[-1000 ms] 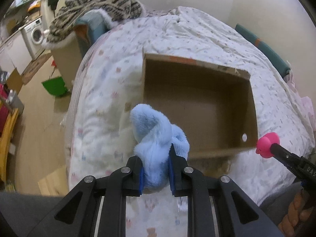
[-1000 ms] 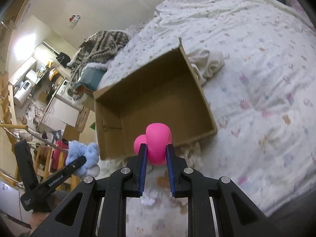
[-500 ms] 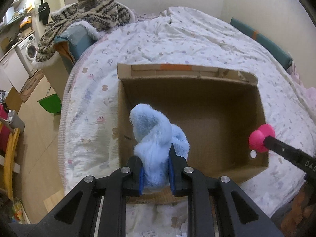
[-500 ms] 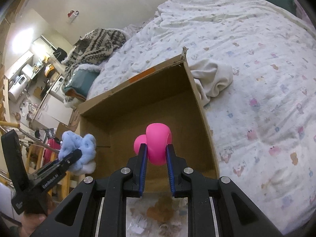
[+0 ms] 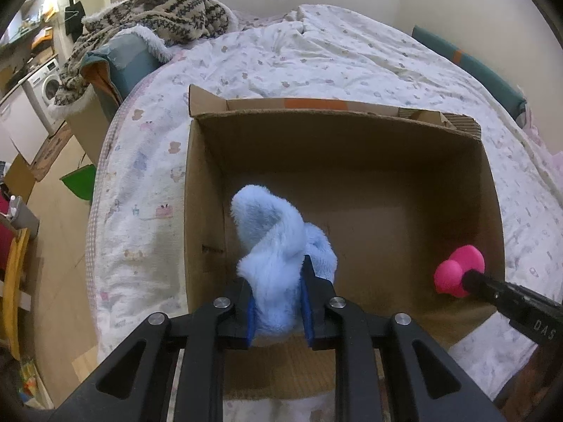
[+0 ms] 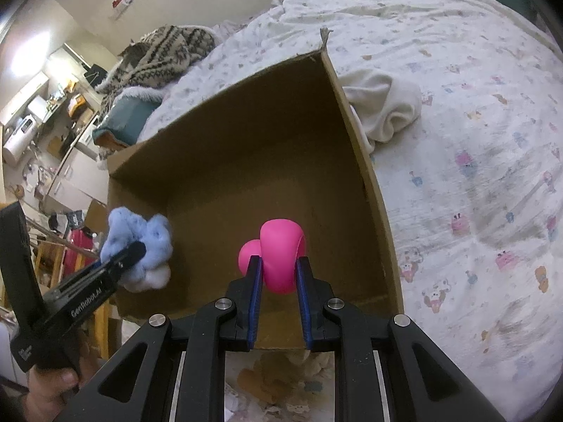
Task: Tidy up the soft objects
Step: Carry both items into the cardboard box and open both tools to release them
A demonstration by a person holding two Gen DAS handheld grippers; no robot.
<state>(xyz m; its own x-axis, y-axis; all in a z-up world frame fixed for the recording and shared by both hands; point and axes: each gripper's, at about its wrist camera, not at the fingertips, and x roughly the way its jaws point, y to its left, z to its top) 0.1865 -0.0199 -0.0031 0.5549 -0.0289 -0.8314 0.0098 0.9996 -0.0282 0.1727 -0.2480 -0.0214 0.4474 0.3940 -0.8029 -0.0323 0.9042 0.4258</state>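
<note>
My left gripper (image 5: pixel 276 274) is shut on a fluffy light-blue soft toy (image 5: pixel 274 246) and holds it over the near left part of an open cardboard box (image 5: pixel 352 176) that sits on the bed. My right gripper (image 6: pixel 279 270) is shut on a smooth pink soft toy (image 6: pixel 281 253) and holds it over the near part of the same box (image 6: pixel 246 161). The pink toy (image 5: pixel 457 274) shows at the box's right wall in the left wrist view. The blue toy (image 6: pixel 140 242) shows at the box's left wall in the right wrist view. The box floor in view is bare.
The box rests on a white patterned quilt (image 5: pixel 316 56). A crumpled cream cloth (image 6: pixel 383 109) lies just beyond the box's right wall. A striped knit blanket (image 5: pixel 158 10) is heaped on a teal seat beside the bed. Floor and furniture lie to the left.
Both grippers have moved forward from in front of the box to over its near part, each still holding its toy.
</note>
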